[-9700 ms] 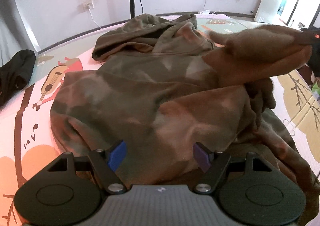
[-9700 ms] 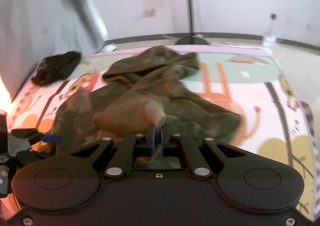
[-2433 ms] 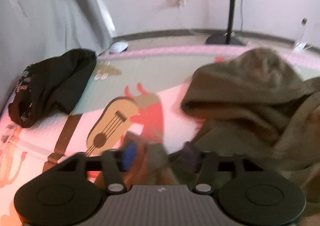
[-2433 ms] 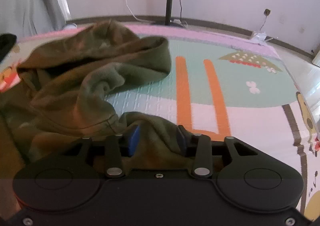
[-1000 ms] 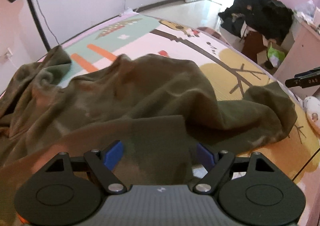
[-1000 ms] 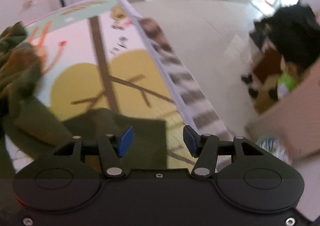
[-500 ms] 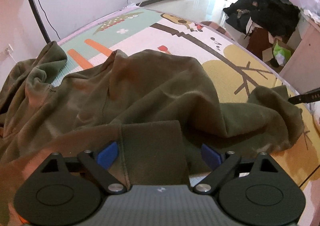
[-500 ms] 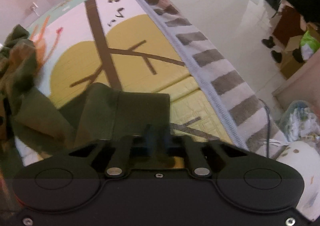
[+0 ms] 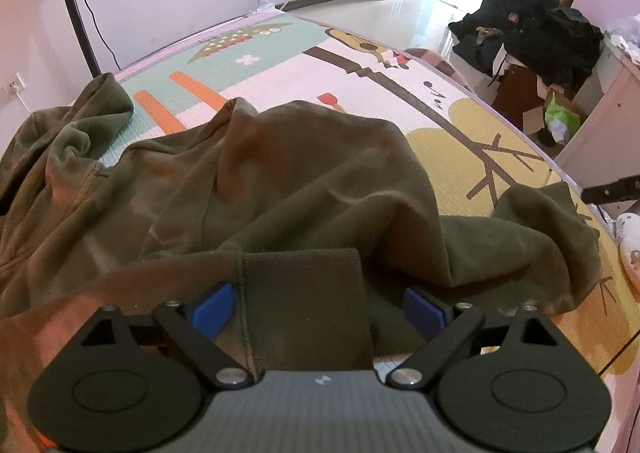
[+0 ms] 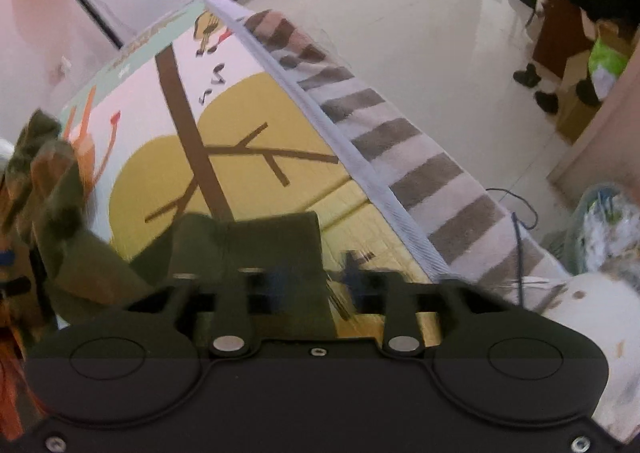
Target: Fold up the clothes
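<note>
One olive-green hoodie lies rumpled on a cartoon-printed play mat in a white-walled room with a tiled floor. The left gripper is spread over one cuff, wider than a second ago. The right gripper, pressed together half a second ago, is opening over the other cuff.

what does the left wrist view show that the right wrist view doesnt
Only the left wrist view: the olive hoodie's crumpled body and hood, the light stand, and the left gripper open, with a ribbed cuff lying between its blue pads.

Only the right wrist view: the mat's striped border, a cable on the floor, and the blurred right gripper opening over another hoodie cuff.

Both: the cartoon play mat, the dark clothes pile and the cardboard box.
</note>
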